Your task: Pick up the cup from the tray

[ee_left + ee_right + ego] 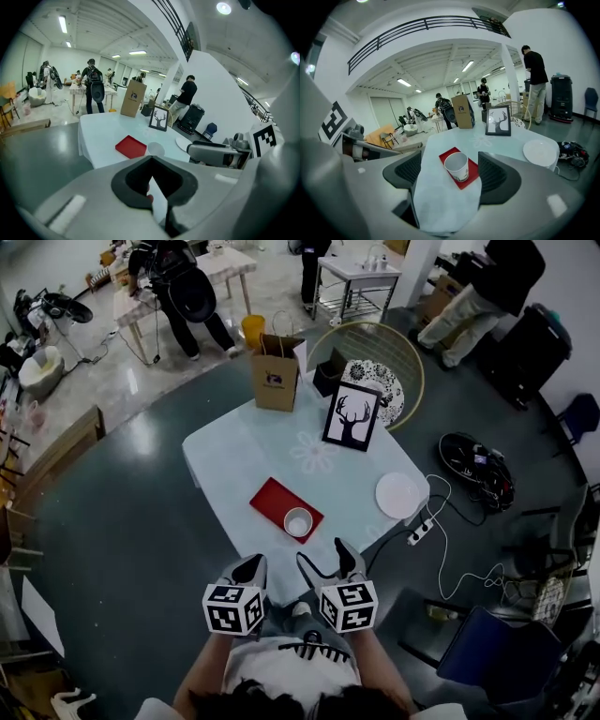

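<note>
Right hand-held gripper (pixel 321 554) wide open and empty at the near desk (pixel 234 456) edge, left hand-held gripper (pixel 251 568) pinched shut beside it, upright cup (pixel 457 166) dead ahead at 12 o'clock between the right's jaws, on the red tray's (pixel 471 178) near end.

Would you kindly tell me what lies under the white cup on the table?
The cup stands upright on a red tray lying on the table. The tray's patch beneath the cup's base is covered.
</note>
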A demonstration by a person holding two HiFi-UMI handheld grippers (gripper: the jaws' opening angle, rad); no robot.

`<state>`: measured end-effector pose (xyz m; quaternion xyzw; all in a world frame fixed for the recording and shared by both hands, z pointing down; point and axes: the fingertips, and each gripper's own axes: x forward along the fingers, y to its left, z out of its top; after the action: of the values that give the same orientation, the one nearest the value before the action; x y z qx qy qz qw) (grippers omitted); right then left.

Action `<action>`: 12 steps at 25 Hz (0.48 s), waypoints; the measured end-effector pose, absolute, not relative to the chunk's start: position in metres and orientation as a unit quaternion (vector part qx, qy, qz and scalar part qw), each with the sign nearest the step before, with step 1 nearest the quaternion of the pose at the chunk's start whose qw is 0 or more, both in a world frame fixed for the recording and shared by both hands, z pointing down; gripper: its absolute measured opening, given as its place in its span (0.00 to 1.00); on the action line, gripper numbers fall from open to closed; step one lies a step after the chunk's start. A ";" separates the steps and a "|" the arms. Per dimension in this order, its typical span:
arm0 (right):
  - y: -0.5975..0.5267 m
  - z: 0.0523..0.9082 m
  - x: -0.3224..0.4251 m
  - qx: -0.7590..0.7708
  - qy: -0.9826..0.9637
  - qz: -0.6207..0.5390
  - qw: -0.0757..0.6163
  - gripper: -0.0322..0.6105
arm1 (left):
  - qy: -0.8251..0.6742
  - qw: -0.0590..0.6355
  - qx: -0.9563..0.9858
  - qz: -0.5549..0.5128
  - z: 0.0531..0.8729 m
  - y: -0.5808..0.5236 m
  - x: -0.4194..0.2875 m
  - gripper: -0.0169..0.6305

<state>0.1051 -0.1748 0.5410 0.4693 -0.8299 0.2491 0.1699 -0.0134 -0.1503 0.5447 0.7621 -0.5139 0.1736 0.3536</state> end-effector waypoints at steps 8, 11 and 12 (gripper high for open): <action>-0.221 0.592 0.073 0.480 -0.798 0.251 0.264 0.70 | -0.486 0.350 0.780 0.183 0.548 -0.202 -0.026 0.03; -0.235 0.612 0.066 0.482 -0.784 0.243 0.308 0.72 | -0.475 0.350 0.786 0.184 0.548 -0.215 -0.030 0.03; -0.240 0.619 0.064 0.484 -0.776 0.247 0.319 0.73 | -0.472 0.351 0.787 0.186 0.550 -0.219 -0.031 0.03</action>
<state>0.0640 -0.2400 0.6194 0.4843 -0.7763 0.2466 0.3193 -0.0315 -0.2187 0.5497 0.7868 -0.4724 0.1856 0.3513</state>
